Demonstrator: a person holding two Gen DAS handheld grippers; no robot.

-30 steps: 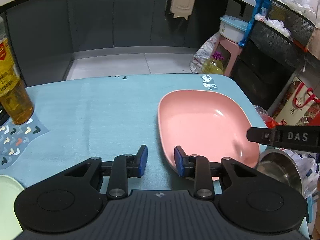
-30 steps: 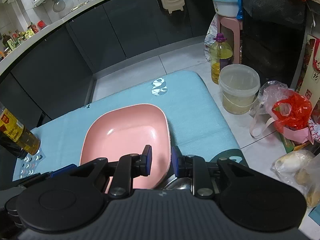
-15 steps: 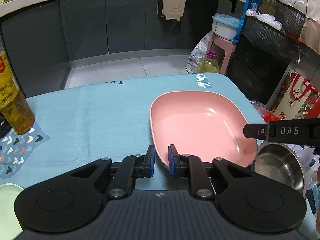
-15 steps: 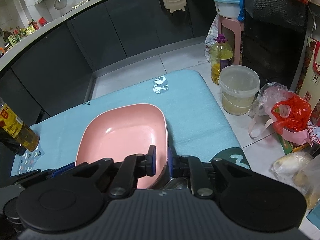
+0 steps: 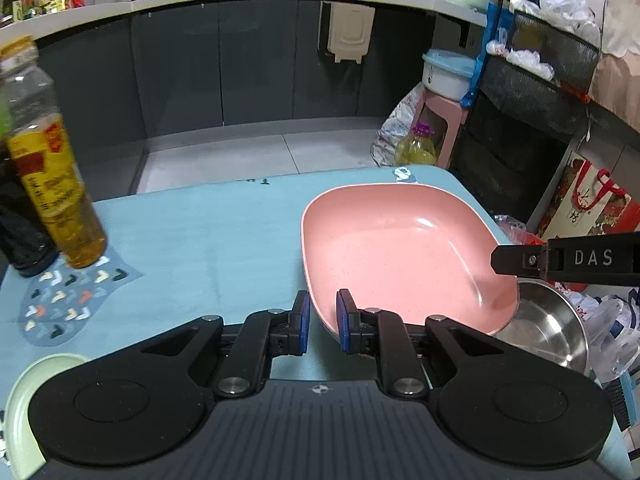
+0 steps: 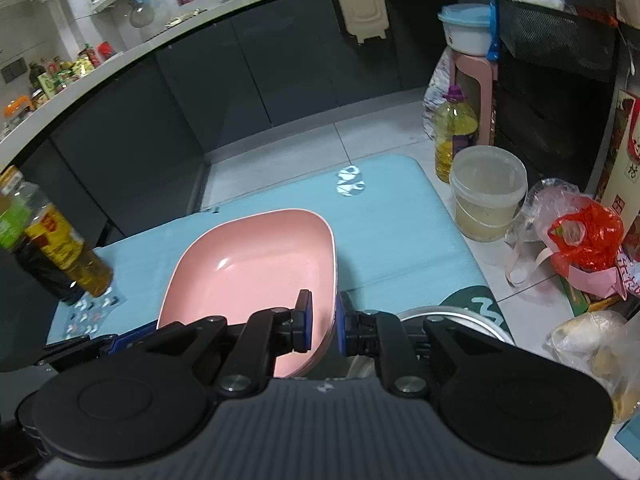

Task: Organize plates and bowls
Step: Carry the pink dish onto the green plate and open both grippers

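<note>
Left gripper (image 5: 322, 322) and right gripper (image 6: 323, 322) both pinched narrow.

Table (image 5: 208, 232) covered in blue cloth. On it: pink plate (image 5: 400, 256) at right, steel bowl (image 5: 548, 332) beside it, oil bottle (image 5: 60, 200) and green plate (image 5: 20, 412) at left.

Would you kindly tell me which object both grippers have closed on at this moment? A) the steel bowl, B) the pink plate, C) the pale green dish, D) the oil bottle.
B: the left gripper pinches the near rim of the pink plate, and the right gripper clamps its opposite edge.
</note>
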